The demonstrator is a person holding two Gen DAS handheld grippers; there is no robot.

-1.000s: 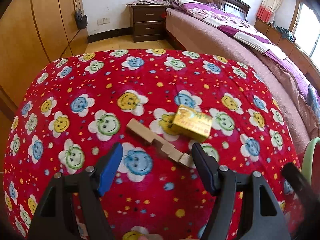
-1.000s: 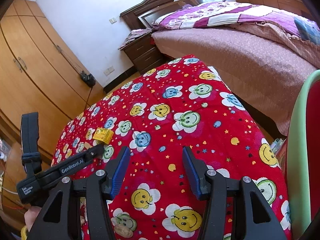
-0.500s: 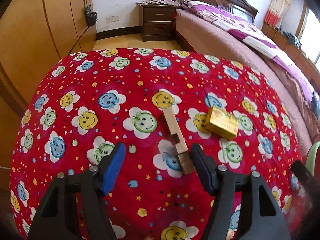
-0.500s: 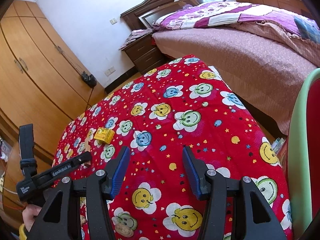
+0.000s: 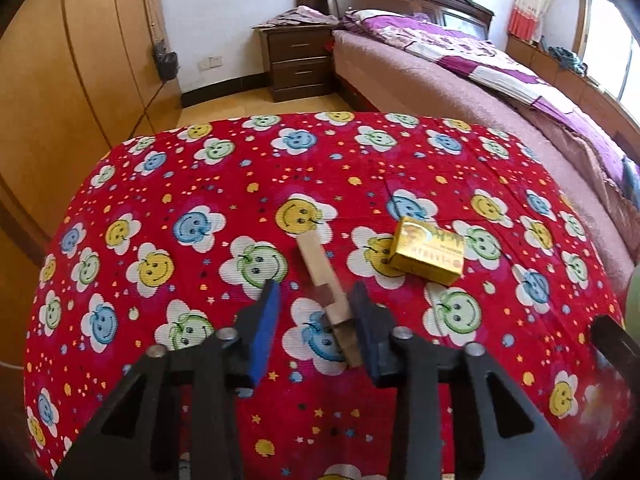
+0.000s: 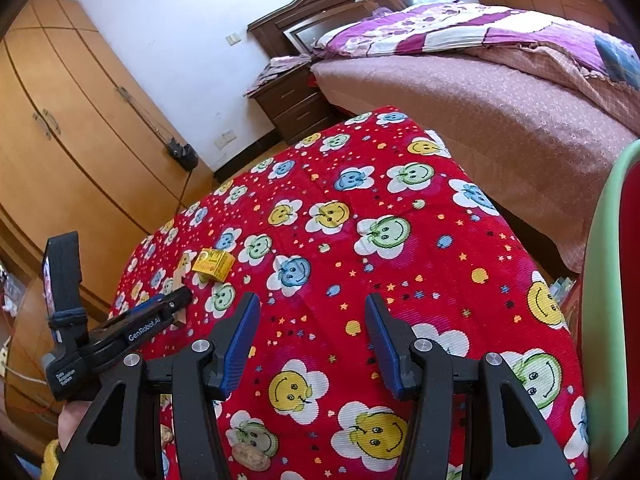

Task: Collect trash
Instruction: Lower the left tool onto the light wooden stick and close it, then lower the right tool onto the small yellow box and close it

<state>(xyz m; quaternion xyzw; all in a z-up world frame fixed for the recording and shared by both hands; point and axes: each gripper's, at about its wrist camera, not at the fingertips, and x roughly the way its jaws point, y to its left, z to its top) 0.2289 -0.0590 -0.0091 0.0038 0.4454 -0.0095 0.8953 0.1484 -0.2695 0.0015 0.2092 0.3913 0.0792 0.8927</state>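
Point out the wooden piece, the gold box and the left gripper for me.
wooden piece (image 5: 316, 260), left wrist view, its far bare end.
gold box (image 5: 430, 250), left wrist view, top face.
left gripper (image 5: 316, 304), left wrist view, between fingertips.

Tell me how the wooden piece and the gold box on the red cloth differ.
The wooden piece is long, thin, notched and pale plain wood; the gold box is short, blocky, shiny and printed. The wooden piece lies between the fingers of the closing left claw; the gold box sits clear, beside it. Both rest on the red smiley-flower cloth.
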